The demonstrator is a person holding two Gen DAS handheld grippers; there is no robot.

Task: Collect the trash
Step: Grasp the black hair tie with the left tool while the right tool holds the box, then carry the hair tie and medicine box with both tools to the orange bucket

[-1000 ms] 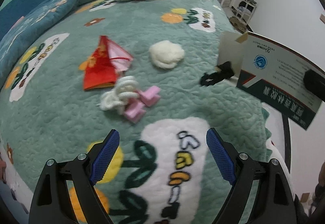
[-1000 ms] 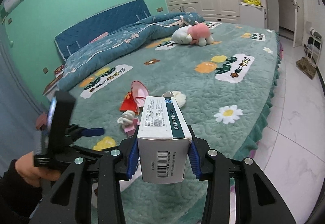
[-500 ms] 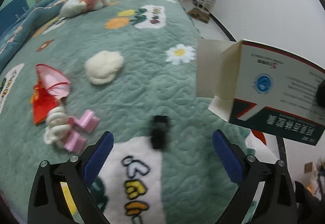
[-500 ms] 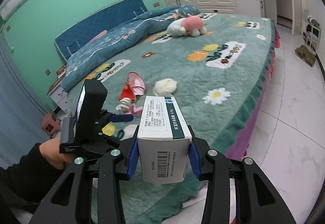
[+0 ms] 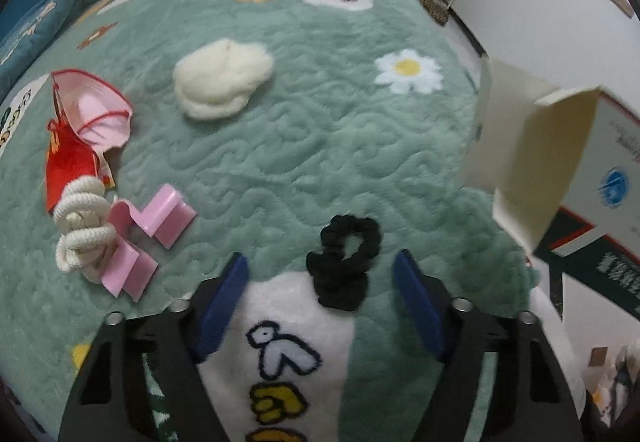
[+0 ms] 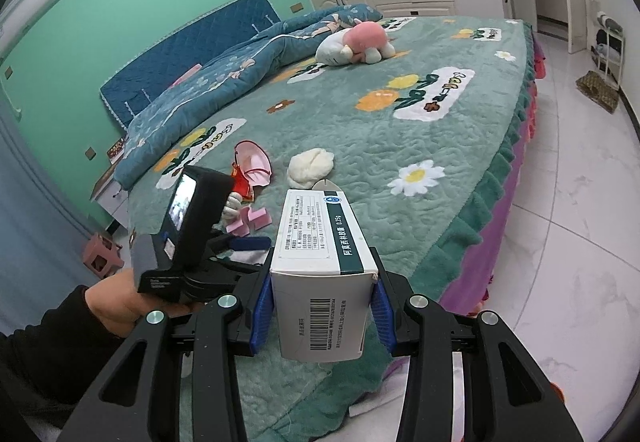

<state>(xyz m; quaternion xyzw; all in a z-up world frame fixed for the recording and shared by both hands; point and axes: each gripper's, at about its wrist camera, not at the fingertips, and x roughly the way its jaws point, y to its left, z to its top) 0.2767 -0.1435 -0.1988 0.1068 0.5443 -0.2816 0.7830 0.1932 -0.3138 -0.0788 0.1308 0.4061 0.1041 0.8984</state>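
My left gripper (image 5: 320, 298) is open, low over the green bedspread (image 5: 320, 145), with a black hair scrunchie (image 5: 344, 262) lying between and just ahead of its fingertips. My right gripper (image 6: 320, 306) is shut on a white and green medicine box (image 6: 320, 242), held at the bed's edge with its open flap toward the bed; the box (image 5: 568, 169) shows at the right of the left wrist view. On the bed lie a white wad (image 5: 224, 81), pink clips (image 5: 160, 217), a white rope knot (image 5: 80, 230) and a red and pink wrapper (image 5: 80, 133).
A pink and white plush toy (image 6: 356, 45) and a blue quilt (image 6: 248, 69) lie far back on the bed. White tiled floor (image 6: 580, 201) runs to the right. The left gripper's body and hand (image 6: 184, 238) sit just left of the box.
My left gripper has moved forward and down toward the black scrunchie, which now lies between its fingers. The right gripper still holds the box, now closer to the bed.
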